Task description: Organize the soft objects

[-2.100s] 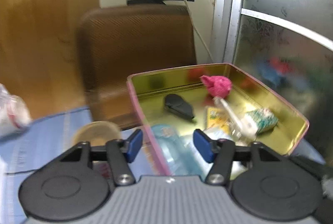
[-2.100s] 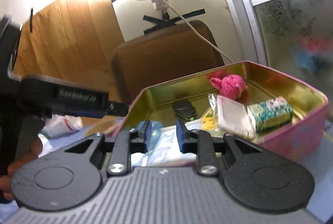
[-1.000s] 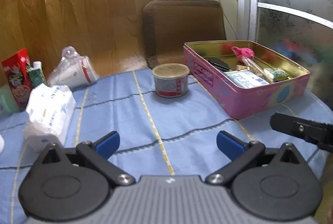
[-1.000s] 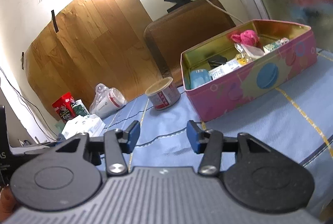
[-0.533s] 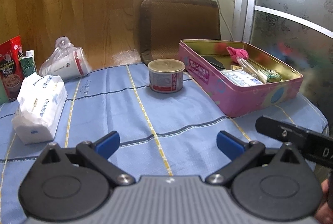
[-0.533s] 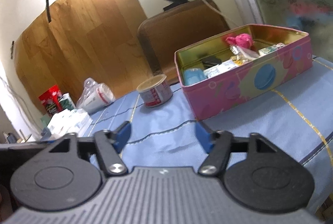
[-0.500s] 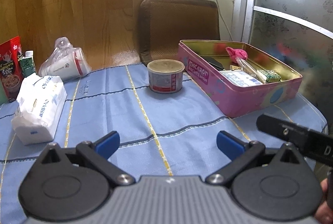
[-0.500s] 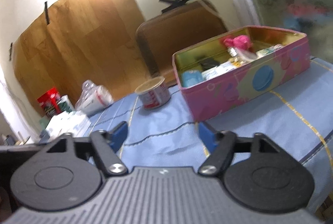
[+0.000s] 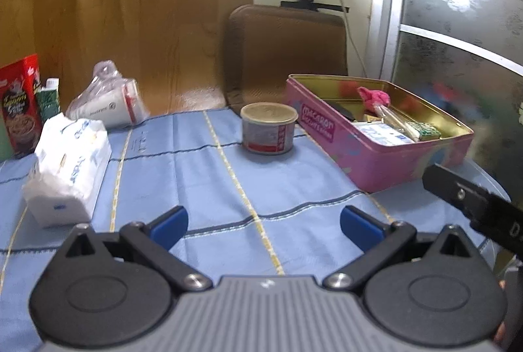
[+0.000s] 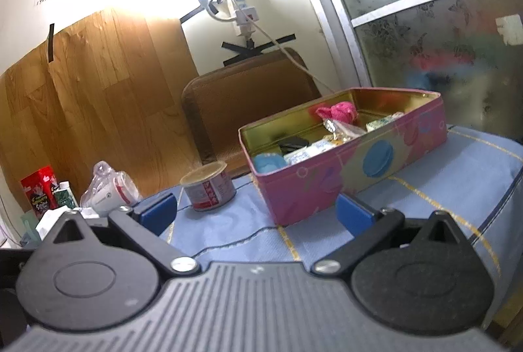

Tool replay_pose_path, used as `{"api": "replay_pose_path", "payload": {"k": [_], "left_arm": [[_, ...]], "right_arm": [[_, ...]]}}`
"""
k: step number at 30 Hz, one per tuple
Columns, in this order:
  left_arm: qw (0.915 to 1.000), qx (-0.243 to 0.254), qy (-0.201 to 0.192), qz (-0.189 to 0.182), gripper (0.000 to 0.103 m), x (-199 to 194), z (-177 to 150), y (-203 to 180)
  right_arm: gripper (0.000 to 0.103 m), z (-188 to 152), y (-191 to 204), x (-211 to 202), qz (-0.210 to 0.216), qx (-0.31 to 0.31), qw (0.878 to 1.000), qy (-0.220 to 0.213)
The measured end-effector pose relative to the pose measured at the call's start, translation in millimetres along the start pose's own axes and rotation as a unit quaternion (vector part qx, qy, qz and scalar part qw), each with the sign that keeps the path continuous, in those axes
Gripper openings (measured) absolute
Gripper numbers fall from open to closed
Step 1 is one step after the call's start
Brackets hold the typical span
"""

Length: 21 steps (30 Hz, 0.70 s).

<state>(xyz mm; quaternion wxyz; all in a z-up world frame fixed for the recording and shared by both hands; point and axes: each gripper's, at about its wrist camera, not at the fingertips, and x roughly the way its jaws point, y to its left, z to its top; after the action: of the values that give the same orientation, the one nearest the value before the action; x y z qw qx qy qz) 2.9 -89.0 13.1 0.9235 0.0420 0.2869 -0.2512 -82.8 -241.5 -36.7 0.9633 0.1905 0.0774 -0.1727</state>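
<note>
Both claws are spread wide and hold nothing: the left gripper (image 9: 263, 226) and right gripper (image 10: 256, 213) hover low over the blue tablecloth (image 9: 202, 175). The tissue pack (image 9: 67, 168) lies at ten o'clock (likely the next soft item). Beyond, at two o'clock, the pink tin (image 9: 376, 152) already holds a pink plush (image 9: 374, 96). Approach the pack squarely and pinch its middle gently

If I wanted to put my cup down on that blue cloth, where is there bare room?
The widest bare patch of tablecloth lies in front of the lidded can, between the tissue pack and the pink tin. The far left corner is crowded with bagged cups and a red carton.
</note>
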Motion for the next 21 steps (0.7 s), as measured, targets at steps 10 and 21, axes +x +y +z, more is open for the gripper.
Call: {"api": "replay_pose_path", "payload": {"k": [10, 21], "left_arm": [[0.9996, 0.016, 0.017, 0.019, 0.103, 7, -5, -6], [0.9985, 0.035, 0.031, 0.030, 0.103, 16, -7, -14]], "right_arm": [[0.103, -5, -1, 4, 0.015, 0.004, 1.000, 0.022], [0.103, -7, -12, 8, 0.012, 0.025, 0.999, 0.032]]}}
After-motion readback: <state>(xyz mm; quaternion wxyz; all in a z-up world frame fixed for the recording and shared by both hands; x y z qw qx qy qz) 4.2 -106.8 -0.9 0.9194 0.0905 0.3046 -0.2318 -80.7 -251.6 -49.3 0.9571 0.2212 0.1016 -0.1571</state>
